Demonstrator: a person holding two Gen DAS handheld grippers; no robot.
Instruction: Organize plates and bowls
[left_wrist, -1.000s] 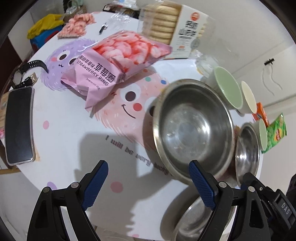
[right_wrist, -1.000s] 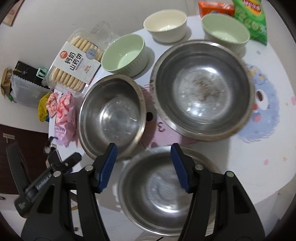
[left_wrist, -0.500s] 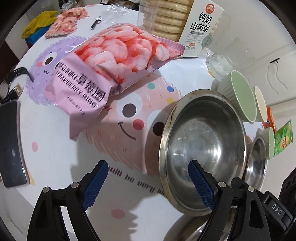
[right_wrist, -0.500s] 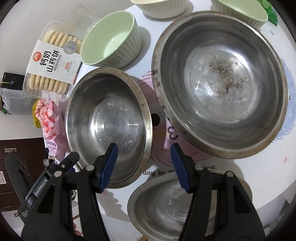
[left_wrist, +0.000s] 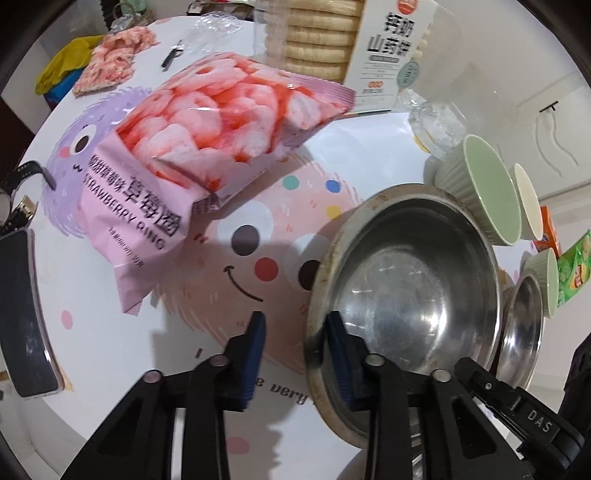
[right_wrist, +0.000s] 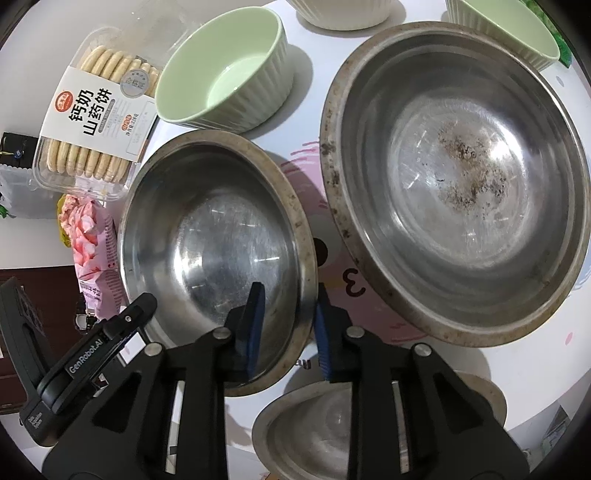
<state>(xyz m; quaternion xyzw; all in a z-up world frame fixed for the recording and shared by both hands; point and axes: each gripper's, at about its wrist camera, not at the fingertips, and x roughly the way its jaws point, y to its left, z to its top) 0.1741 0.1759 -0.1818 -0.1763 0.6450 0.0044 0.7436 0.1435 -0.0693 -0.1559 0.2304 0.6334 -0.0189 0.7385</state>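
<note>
Now: both grippers point down at one steel bowl on the round table (left_wrist: 122, 373).
Bowl's place: the middle steel bowl (left_wrist: 417, 295) sits on the cartoon tablecloth, between the strawberry ring bag (left_wrist: 207, 147) and the big steel bowl (right_wrist: 461, 177).
Left gripper: the left gripper (left_wrist: 295, 328) is over the bowl's rim, one blue pad outside and one inside. Its jaws have just been closing. I cannot tell if they squeeze the rim.
Right gripper: the right gripper (right_wrist: 288, 299) is at the opposite rim. Its jaws have just been closing too, and now they pinch that rim, one pad inside, one outside.
Bowl's look: round, shiny and gray, with nothing in it, scratched inside, with brown spots along the rim.
Close by: a green ribbed bowl (right_wrist: 221, 66) sits just behind it, and a small steel bowl (right_wrist: 332, 424) is near the table edge.
</note>
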